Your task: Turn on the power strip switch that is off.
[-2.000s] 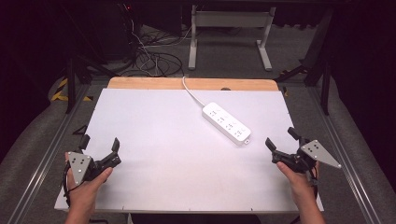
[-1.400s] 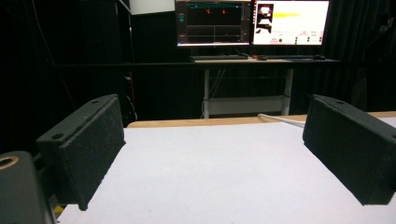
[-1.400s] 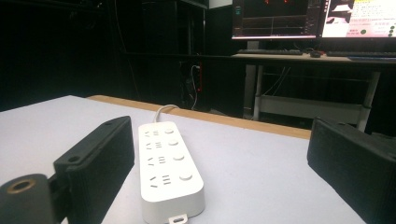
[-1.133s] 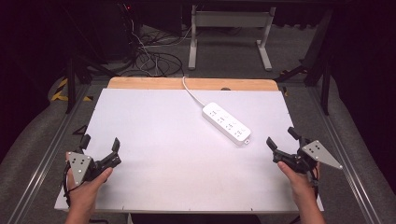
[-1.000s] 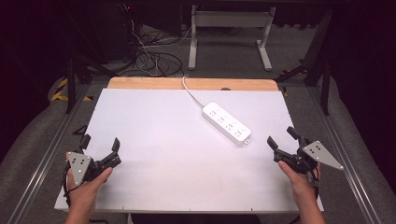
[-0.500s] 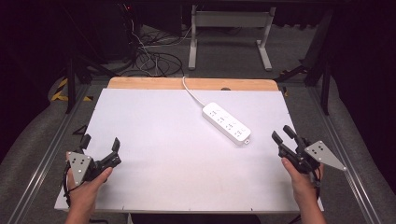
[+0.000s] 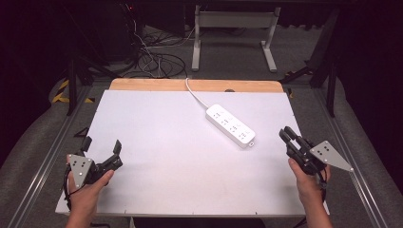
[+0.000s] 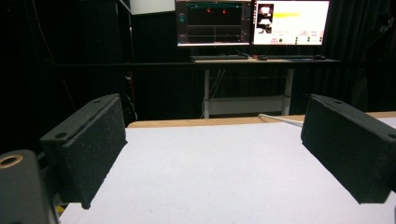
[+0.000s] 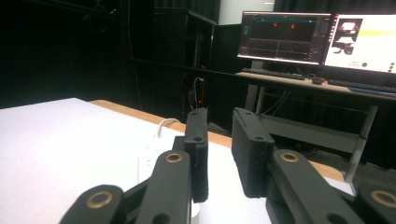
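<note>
A: Table (image 7: 157, 190), item one: white sheet over a wooden top, flat and bare beneath both sets of jaws. What is next in size?

B: Power strip (image 7: 230, 125), white, long and flat, sockets upward, lying ahead of the right gripper's jaws and just off to their inner side, near but not touching. Far across from the left gripper's jaws.

A: Its lead?

B: Cable (image 7: 195, 94), white, running from the strip's far end away over the wooden edge.

A: Grippers?

B: Right gripper (image 7: 288, 136): jaws narrowed to a slim gap, nothing between them. In the right gripper view the strip (image 9: 152, 161) lies low beyond the left-hand jaw, partly hidden by it. Left gripper (image 7: 101, 146): jaws spread wide, empty, bare sheet between them in the left gripper view.

A: Handling notes for the strip?

B: Judged rigid, hard plastic, fairly light, smooth-sided and so likely slippery under a poor pinch. Not fragile, though the cable would probably drag and swing the body if lifted by one end. Best hold, by estimate: across the short width near the middle, pads on the two long side walls. The right jaws would need to open wider than the body first.
</note>
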`<state>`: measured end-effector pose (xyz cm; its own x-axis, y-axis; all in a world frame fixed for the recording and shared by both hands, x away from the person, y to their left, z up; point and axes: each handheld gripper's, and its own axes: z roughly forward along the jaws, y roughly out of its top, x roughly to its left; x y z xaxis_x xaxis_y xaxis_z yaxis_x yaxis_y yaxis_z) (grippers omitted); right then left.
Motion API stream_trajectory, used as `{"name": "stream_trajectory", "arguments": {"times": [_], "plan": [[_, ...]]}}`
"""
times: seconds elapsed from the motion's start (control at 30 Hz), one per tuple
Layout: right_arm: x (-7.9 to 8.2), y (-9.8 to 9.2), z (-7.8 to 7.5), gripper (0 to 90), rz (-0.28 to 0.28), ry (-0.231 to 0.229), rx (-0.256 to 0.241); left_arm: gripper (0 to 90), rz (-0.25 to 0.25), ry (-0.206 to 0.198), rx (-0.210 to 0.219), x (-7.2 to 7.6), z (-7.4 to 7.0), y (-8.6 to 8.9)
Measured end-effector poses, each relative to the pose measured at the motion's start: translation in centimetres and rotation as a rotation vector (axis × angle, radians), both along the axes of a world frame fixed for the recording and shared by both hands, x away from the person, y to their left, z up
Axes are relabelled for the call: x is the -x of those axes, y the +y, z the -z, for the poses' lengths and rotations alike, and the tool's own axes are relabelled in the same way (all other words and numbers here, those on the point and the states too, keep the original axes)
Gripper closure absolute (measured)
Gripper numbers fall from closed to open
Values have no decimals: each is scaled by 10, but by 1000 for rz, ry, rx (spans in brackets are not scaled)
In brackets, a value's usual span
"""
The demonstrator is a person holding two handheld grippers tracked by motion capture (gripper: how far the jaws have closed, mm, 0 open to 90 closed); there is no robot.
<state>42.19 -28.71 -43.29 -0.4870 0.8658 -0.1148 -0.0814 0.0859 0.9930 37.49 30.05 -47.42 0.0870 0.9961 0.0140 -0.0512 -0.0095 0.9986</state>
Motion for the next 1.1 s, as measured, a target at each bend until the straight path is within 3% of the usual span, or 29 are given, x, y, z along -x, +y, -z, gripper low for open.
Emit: {"name": "stream_trajectory", "arguments": {"times": [0.33, 0.43, 0.67, 0.9, 1.1], "plan": [[0, -1, -9, 900, 1, 72, -22, 73, -1, 3, 6, 1, 0, 1], [1, 0, -15, 900, 27, 85, -12, 73, -4, 2, 6, 1, 0, 2], [-8, 4, -26, 900, -8, 146, -15, 73, 0, 7, 5, 1, 1, 1], [-19, 12, -39, 900, -8, 220, -9, 73, -1, 5, 6, 1, 0, 2], [-28, 17, -49, 900, -7, 243, 4, 73, 2, 5, 6, 1, 1, 1]]}}
